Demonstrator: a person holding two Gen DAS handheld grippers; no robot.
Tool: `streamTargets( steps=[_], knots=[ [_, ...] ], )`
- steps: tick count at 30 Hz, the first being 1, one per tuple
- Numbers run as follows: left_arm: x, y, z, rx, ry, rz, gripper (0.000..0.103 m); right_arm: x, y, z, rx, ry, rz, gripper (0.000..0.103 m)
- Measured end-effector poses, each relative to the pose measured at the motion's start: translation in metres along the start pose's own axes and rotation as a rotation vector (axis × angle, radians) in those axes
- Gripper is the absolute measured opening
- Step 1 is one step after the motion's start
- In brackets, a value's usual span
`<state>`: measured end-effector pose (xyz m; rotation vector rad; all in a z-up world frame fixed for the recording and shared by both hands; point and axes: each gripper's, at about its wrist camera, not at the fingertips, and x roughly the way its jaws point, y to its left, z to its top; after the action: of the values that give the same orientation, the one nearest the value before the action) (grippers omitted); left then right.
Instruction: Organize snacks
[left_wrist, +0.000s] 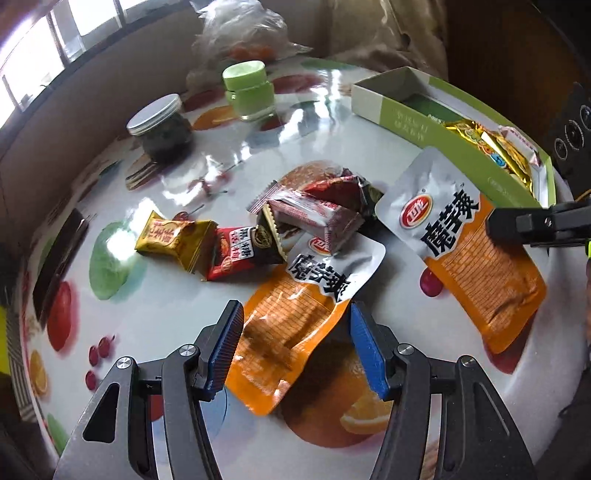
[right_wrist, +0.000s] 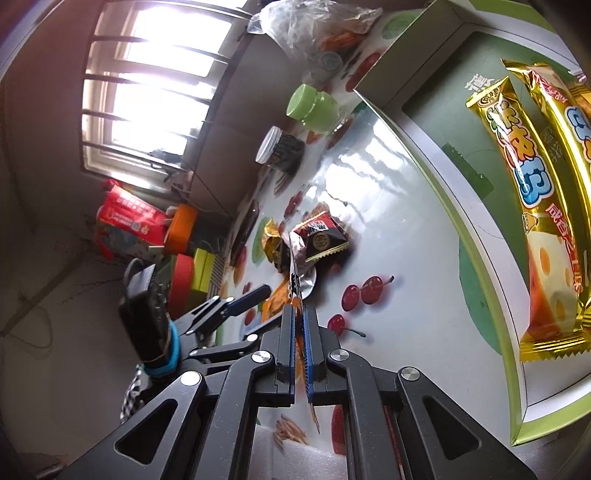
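Left gripper (left_wrist: 295, 350): jaws wide apart, nothing pinched. Blue ribbed pads (left_wrist: 226, 347), black metal arms. Between the jaws, low end of an orange pouch (left_wrist: 291, 325): shiny, crinkly plastic, silver top w/ big black letters, flat rectangle, bent a bit. Pads not pressing on it.

Just past that pouch, a pile of small snacks: gold candy (left_wrist: 173, 240) w/ zigzag ends, red pack (left_wrist: 231, 254), black pack (left_wrist: 269, 240), dark red bar (left_wrist: 314, 218) w/ see-thru wrap. More wrappers behind, crumpled, hard to tell apart.

Right of the jaws, 2nd pouch (left_wrist: 469, 251), same kind, pinched at its edge by right gripper (right_wrist: 302, 314). Jaws clamped tight on it. In right wrist view only the thin orange edge shows between the pads; rest hidden by the fingers.

Far right of left jaws, box (left_wrist: 388, 107): cardboard, white-green, long, open top. Gold foil bars (right_wrist: 532, 206) lie inside, glossy, w/ cheese picture. Box cut off at frame edge.

Far ahead: glass jar (left_wrist: 162, 129) w/ silver metal lid, dark stuff inside, can't tell what. Green tub (left_wrist: 249, 90), round, plastic lid. Clear bag (left_wrist: 243, 37) behind, wrinkly, orange things inside, blurry.

Table (left_wrist: 155, 306): glossy cover, fruit prints, strong glare from window (right_wrist: 155, 74). Red carton (right_wrist: 129, 218) and clutter beyond table edge, unclear.
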<state>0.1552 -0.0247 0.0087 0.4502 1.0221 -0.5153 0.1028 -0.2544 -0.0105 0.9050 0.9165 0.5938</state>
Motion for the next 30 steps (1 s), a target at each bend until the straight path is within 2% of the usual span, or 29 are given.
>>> streamTargets(
  steps=[4, 8, 12, 15, 17, 22, 25, 30],
  knots=[
    [0.002, 0.001, 0.003, 0.023, 0.006, -0.008, 0.06, 0.0, -0.001, 0.0, 0.001, 0.002, -0.007, 0.004],
    [0.008, 0.012, 0.005, -0.037, 0.01, -0.093, 0.06, 0.003, -0.003, -0.001, 0.005, 0.011, -0.008, 0.004],
    [0.01, 0.013, 0.005, -0.044, 0.003, -0.098, 0.06, 0.004, -0.003, -0.001, 0.009, 0.011, -0.012, 0.004],
    [0.008, 0.012, 0.005, -0.053, -0.009, -0.117, 0.052, 0.004, -0.002, -0.001, 0.011, 0.012, -0.015, 0.004],
    [0.004, 0.011, 0.004, -0.064, -0.021, -0.141, 0.043, 0.005, -0.001, -0.001, 0.011, 0.012, -0.015, 0.004],
    [-0.002, 0.008, 0.0, -0.08, -0.036, -0.165, 0.036, 0.004, 0.0, -0.001, 0.01, 0.01, -0.016, 0.004],
    [-0.01, 0.004, -0.002, -0.08, -0.06, -0.186, 0.025, 0.003, 0.001, -0.002, 0.01, 0.008, -0.014, 0.004],
    [-0.018, 0.0, -0.006, -0.103, -0.077, -0.195, 0.023, 0.002, 0.005, -0.005, 0.004, 0.006, -0.007, 0.004]
  ],
)
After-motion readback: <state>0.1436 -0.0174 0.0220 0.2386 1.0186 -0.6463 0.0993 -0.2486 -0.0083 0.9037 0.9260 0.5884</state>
